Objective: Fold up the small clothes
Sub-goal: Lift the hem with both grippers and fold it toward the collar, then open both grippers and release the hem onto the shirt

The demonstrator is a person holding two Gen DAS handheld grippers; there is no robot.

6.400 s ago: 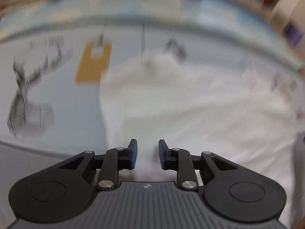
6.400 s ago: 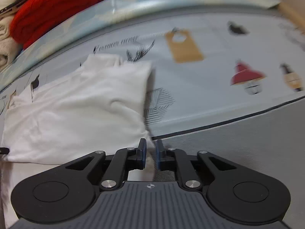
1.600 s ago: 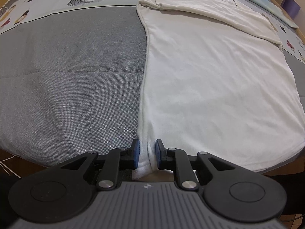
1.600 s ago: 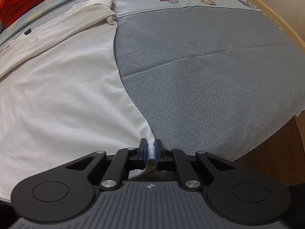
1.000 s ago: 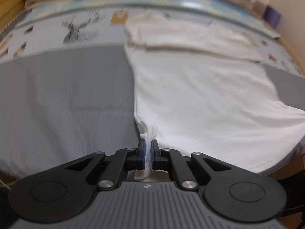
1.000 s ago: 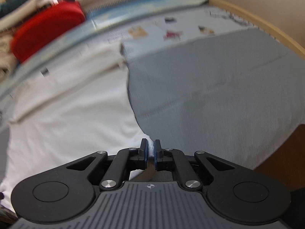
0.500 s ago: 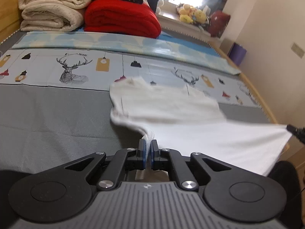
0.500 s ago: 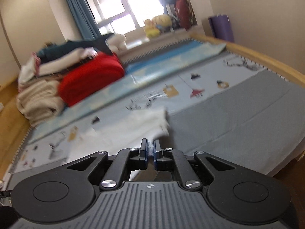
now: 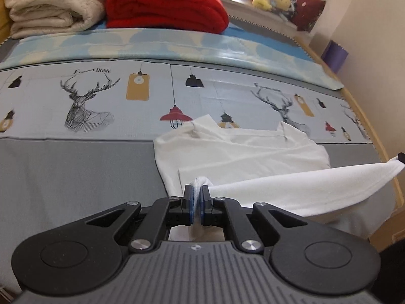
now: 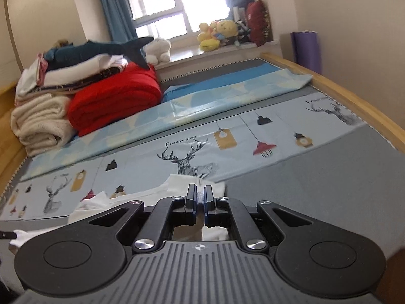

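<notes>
You are over a bed with a deer sheet. One white shirt lies there. Your left gripper and right gripper each pinch one lifted corner.

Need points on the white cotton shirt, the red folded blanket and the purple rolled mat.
white cotton shirt (image 9: pixel 240 149), left wrist view, flat part lying on the bed
red folded blanket (image 9: pixel 164 5), left wrist view, middle of its front
purple rolled mat (image 10: pixel 307 50), right wrist view, middle of the roll

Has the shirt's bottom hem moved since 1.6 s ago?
Yes. The hem, then flat at the bed's near edge, is now lifted and carried toward the collar, hanging over the shirt's upper half beside the grey bedspread.
</notes>
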